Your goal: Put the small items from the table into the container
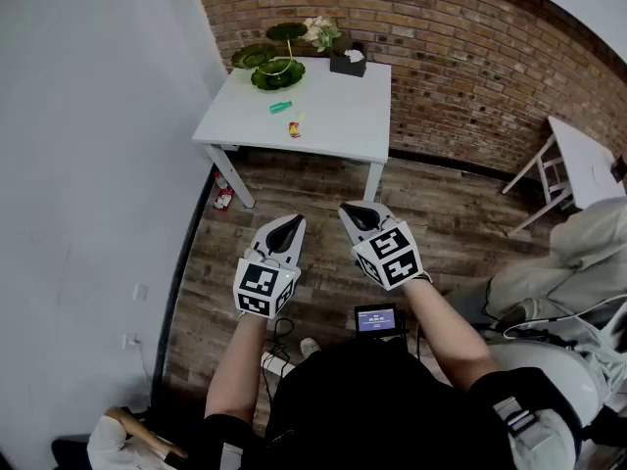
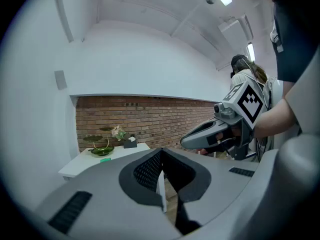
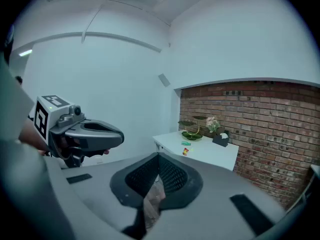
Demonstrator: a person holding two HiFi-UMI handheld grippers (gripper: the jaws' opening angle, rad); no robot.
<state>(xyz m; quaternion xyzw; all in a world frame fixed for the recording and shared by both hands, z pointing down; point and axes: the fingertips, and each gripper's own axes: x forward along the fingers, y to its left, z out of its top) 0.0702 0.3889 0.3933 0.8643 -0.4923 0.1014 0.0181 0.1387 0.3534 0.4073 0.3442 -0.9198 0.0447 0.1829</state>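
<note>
A white table point(image 1: 338, 116) stands far ahead against the brick wall. On it lie a small green item point(image 1: 281, 107) and a small red and yellow item point(image 1: 294, 128). Behind them is a green tiered dish point(image 1: 277, 74). My left gripper point(image 1: 291, 225) and right gripper point(image 1: 358, 211) hover side by side over the wooden floor, well short of the table. Both have their jaws together with nothing between them. The left gripper view shows its jaws point(image 2: 161, 171) closed, the table point(image 2: 80, 161) distant. In the right gripper view the jaws point(image 3: 157, 176) are closed too, the red item point(image 3: 185, 151) far off.
A black box point(image 1: 348, 63) and flowers point(image 1: 321, 32) sit at the table's back edge. A red and white object point(image 1: 224, 199) lies on the floor by the table's left leg. Another white table point(image 1: 588, 160) stands at right. A white wall runs along the left.
</note>
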